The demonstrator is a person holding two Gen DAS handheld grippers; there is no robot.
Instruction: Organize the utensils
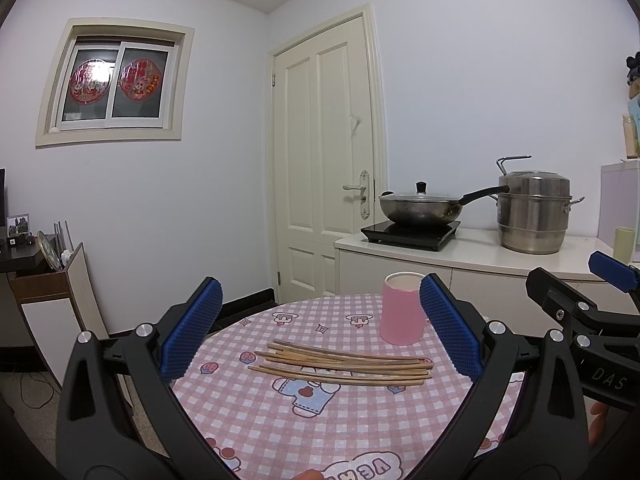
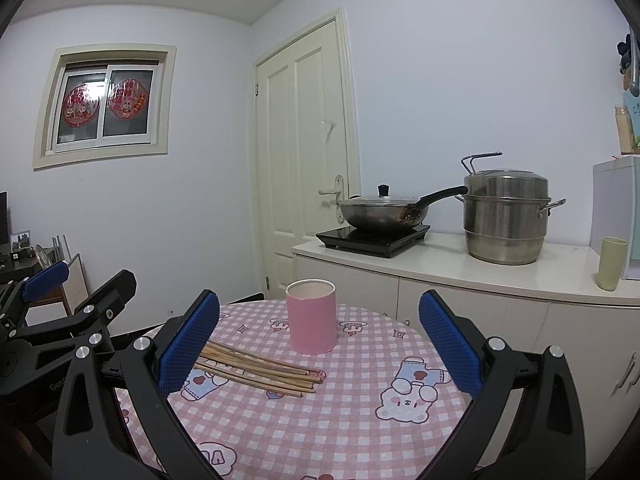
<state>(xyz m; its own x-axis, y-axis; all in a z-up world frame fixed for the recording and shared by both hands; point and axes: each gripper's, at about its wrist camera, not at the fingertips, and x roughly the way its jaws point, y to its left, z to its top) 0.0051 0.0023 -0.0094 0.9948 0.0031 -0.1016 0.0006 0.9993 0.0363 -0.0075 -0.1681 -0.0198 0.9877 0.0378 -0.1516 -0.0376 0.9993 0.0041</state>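
Chopsticks [image 1: 344, 364] lie in a loose fan on the checked worktop [image 1: 280, 420], tips crossing, none yet picked up. Pink cup [image 1: 401, 308] stands upright just behind them, mouth open, apart from the pile; it looks the likely holder. Left tongs [image 1: 320, 328] hang above the bundle, spread wide, grasping nothing. Right tongs [image 2: 320, 344] likewise released and empty, facing the cup, with the sticks' ends near the left pad.

Step in hand, as judged: first pick. Advice: take one stick or a pair near its middle, where it lies clear of its neighbours, and clench squarely across the shaft so it cannot pivot. Lift, tip upright, lower into the cup. Cup looks light; steady it with the free tongs.
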